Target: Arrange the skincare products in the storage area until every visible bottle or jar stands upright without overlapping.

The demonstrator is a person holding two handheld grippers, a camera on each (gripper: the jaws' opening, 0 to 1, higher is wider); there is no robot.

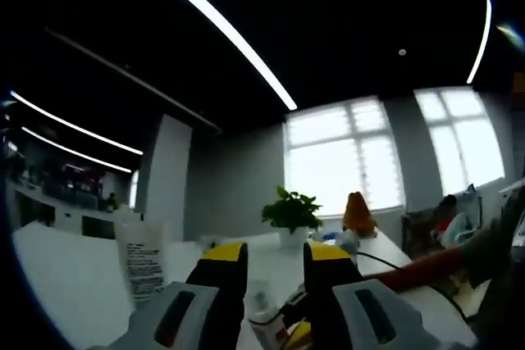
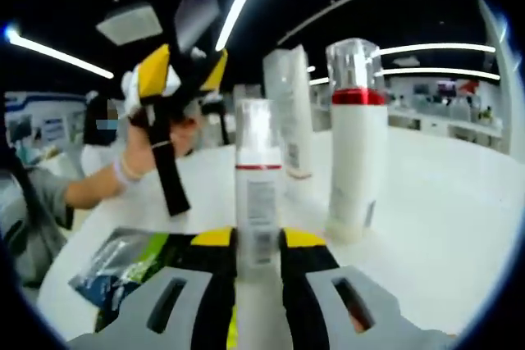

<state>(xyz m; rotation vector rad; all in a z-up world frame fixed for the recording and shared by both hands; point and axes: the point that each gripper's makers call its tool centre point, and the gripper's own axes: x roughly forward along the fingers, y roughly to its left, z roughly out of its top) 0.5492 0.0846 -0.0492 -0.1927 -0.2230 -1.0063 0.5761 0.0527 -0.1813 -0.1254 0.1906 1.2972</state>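
From the right gripper view, the right gripper (image 2: pixel 258 243) sits low over the white desk (image 2: pixel 443 219), its yellow-tipped fingers (image 2: pixel 215 239) clamped on the lower body of a slim pump bottle (image 2: pixel 257 194) with a clear cap and a red band, which stands upright between them. Just beyond it on the right stands a taller white bottle (image 2: pixel 354 153) with a red collar and clear cap, upright on the desk, and behind both a flat white tube-like pack (image 2: pixel 289 108) stands upright too. At the near left lies a dark foil packet (image 2: pixel 123 264). Further left a person's hand (image 2: pixel 152 141) holds the left gripper (image 2: pixel 182 71) raised well above the desk, tilted, with something white between its yellow fingers. In the left gripper view, that gripper (image 1: pixel 275 264) points up toward the far windows, its fingers (image 1: pixel 223 264) apart with nothing visible between them here; a white bottle with printed text (image 1: pixel 141 256) stands at the left, and a potted plant (image 1: pixel 291 215) sits far off on the desk.
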